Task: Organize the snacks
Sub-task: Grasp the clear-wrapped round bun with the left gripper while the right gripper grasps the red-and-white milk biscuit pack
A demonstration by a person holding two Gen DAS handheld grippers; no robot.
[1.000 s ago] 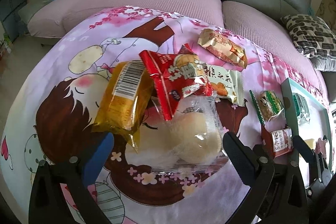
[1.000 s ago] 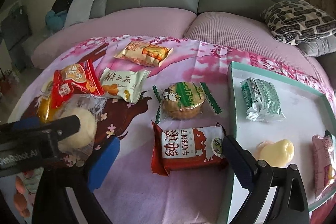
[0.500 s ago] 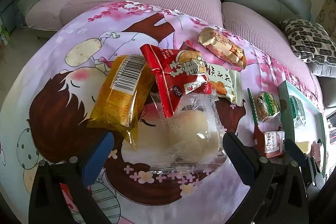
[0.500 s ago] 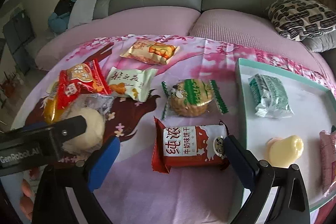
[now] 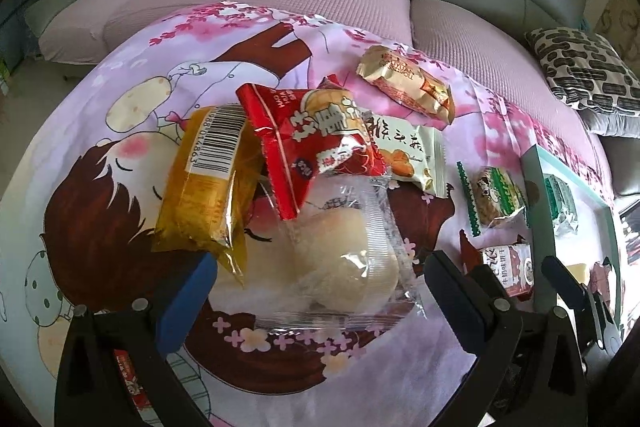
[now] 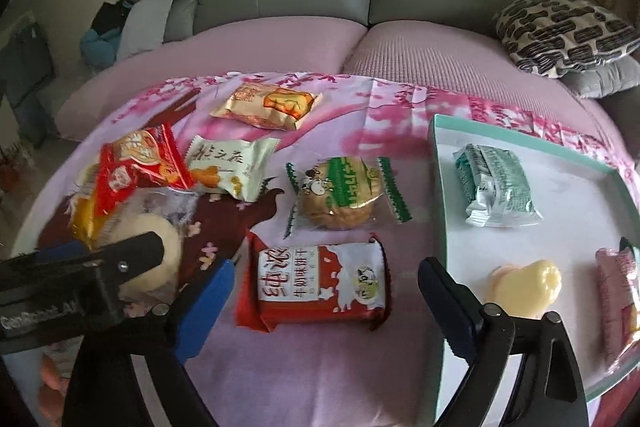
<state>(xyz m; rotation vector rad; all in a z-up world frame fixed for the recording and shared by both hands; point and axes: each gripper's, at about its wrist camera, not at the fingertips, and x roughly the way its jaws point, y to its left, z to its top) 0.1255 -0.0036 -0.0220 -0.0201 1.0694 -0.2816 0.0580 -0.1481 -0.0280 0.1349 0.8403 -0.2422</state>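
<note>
Pink cloth (image 6: 320, 367), red milk-biscuit pack (image 6: 320, 285) between spread right gripper (image 6: 326, 291) fingers

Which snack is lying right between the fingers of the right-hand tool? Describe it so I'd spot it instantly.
Start at the teal-rimmed tray on the pink cartoon cloth; look just left of its near corner. There lies the red-and-white biscuit packet, flat on the cloth. Unlike the round cookie in green wrap behind it, it is boxy with big white Chinese characters.

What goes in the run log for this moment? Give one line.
left gripper: open, around clear-wrapped bun | right gripper: open, around red biscuit pack | tray: three snacks plus green pack
</note>
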